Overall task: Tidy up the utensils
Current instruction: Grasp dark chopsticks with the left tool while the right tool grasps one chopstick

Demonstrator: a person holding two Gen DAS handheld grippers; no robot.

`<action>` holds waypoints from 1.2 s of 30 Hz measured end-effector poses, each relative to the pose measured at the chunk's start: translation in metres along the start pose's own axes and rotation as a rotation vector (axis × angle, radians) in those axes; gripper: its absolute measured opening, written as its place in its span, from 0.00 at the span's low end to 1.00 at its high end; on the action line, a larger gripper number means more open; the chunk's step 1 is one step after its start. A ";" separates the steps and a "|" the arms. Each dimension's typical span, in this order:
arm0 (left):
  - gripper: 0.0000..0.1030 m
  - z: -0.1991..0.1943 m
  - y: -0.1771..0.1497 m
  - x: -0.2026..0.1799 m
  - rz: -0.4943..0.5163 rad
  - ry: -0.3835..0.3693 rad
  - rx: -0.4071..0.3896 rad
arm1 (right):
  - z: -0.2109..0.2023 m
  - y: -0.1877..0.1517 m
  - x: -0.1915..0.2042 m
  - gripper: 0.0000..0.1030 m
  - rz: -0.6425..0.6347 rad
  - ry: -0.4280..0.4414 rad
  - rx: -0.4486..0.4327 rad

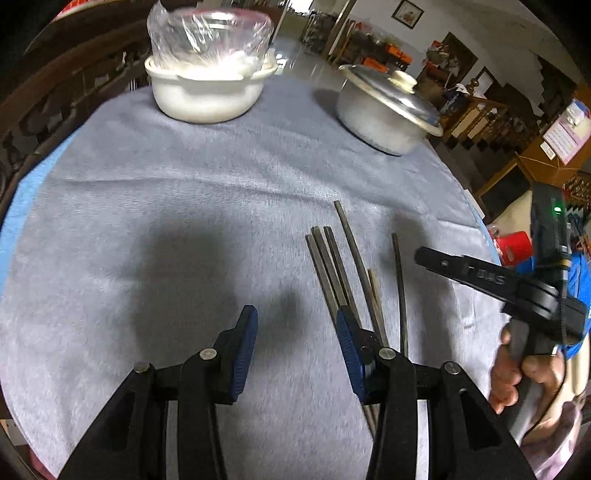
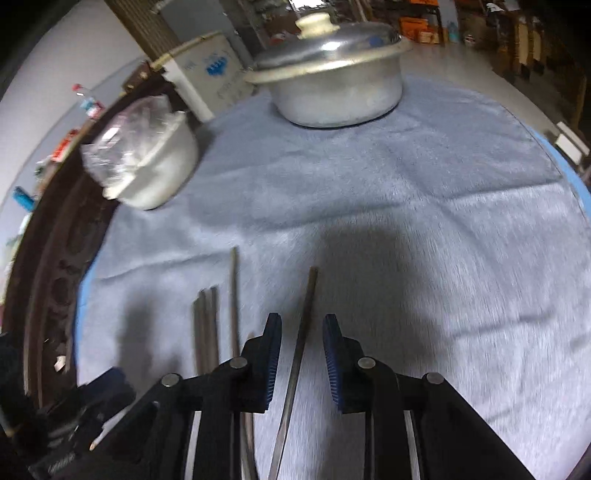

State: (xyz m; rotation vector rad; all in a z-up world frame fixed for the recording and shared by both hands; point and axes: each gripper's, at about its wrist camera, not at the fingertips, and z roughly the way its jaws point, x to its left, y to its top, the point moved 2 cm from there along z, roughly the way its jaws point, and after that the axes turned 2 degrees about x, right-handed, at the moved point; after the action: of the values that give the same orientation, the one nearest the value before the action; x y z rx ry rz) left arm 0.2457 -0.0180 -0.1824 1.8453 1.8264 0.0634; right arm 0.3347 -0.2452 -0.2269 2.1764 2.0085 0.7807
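evidently lining up: right gripper [image 2: 301,354] parted astride lone chopstick [image 2: 303,332], gripping nothing; left gripper [image 1: 297,354] wide, empty, beside chopstick bundle [image 1: 332,266].

1. A round table [image 1: 22,206] with a light blue top carries everything; its blue edge shows along the left in the left wrist view and at the far right in the right wrist view.
2. A grey-blue fleecy cloth [image 1: 192,206] is spread over most of the top, with a few creases across it.
3. A white pot [image 1: 207,92] stands on the far part of the cloth, with a crumpled clear plastic bag [image 1: 210,33] over its mouth.
4. A metal pot [image 2: 340,92] with a domed lid [image 2: 325,48] stands well apart from the white one, also at the far side.
5. Dark chopsticks [image 1: 332,266] lie on the near part of the cloth: a close bunch, and one single chopstick [image 2: 304,317] just beside it.
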 end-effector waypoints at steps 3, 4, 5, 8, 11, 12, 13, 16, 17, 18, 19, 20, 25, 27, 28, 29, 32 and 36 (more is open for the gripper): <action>0.44 0.013 0.014 0.001 -0.036 -0.012 0.046 | 0.013 0.010 0.002 0.24 0.000 -0.070 0.020; 0.44 0.017 0.018 0.001 -0.047 -0.009 0.057 | 0.020 0.012 0.003 0.24 -0.012 -0.102 0.038; 0.44 0.021 0.021 0.000 -0.055 -0.008 0.066 | 0.025 0.013 0.003 0.21 -0.017 -0.119 0.051; 0.44 0.034 0.030 -0.003 -0.082 -0.001 0.102 | 0.028 0.014 0.005 0.12 -0.044 -0.165 0.043; 0.44 0.047 0.037 -0.005 -0.120 0.002 0.130 | 0.028 0.012 -0.001 0.09 -0.044 -0.150 0.038; 0.44 0.049 0.038 -0.007 -0.124 0.008 0.133 | 0.027 0.011 -0.004 0.09 -0.039 -0.137 0.040; 0.44 0.053 0.039 -0.008 -0.130 0.023 0.143 | 0.026 0.010 -0.007 0.09 -0.031 -0.125 0.042; 0.43 0.062 0.039 -0.009 -0.143 0.046 0.167 | 0.022 0.006 -0.015 0.08 -0.020 -0.097 0.052; 0.43 0.061 0.040 -0.011 -0.136 0.060 0.152 | 0.020 0.004 -0.015 0.08 -0.017 -0.091 0.054; 0.43 0.062 0.041 -0.013 -0.129 0.071 0.151 | 0.019 0.003 -0.018 0.08 -0.011 -0.082 0.057; 0.43 0.064 0.042 -0.015 -0.123 0.086 0.156 | 0.019 0.004 -0.019 0.08 -0.008 -0.075 0.060; 0.43 0.065 0.043 -0.016 -0.120 0.097 0.153 | 0.018 0.003 -0.020 0.08 -0.008 -0.073 0.063; 0.42 0.070 0.050 -0.022 -0.057 0.166 0.151 | 0.015 -0.003 -0.022 0.07 -0.038 -0.094 0.082; 0.38 0.073 0.051 -0.023 -0.033 0.206 0.166 | 0.015 -0.003 -0.024 0.07 -0.038 -0.093 0.093; 0.37 0.073 0.052 -0.024 -0.026 0.216 0.168 | 0.015 -0.003 -0.025 0.07 -0.039 -0.093 0.097; 0.37 0.074 0.052 -0.025 -0.014 0.227 0.170 | 0.014 -0.004 -0.027 0.07 -0.039 -0.092 0.098; 0.37 0.077 0.052 -0.030 0.014 0.262 0.174 | 0.012 -0.004 -0.027 0.07 -0.041 -0.095 0.099; 0.38 0.080 0.054 -0.037 0.024 0.279 0.157 | 0.014 -0.003 -0.026 0.07 -0.045 -0.100 0.101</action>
State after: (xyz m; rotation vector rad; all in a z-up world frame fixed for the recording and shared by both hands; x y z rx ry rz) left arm 0.3235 -0.0760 -0.2174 2.0523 2.0470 0.2008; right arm 0.3378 -0.2653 -0.2480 2.1664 2.0817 0.5650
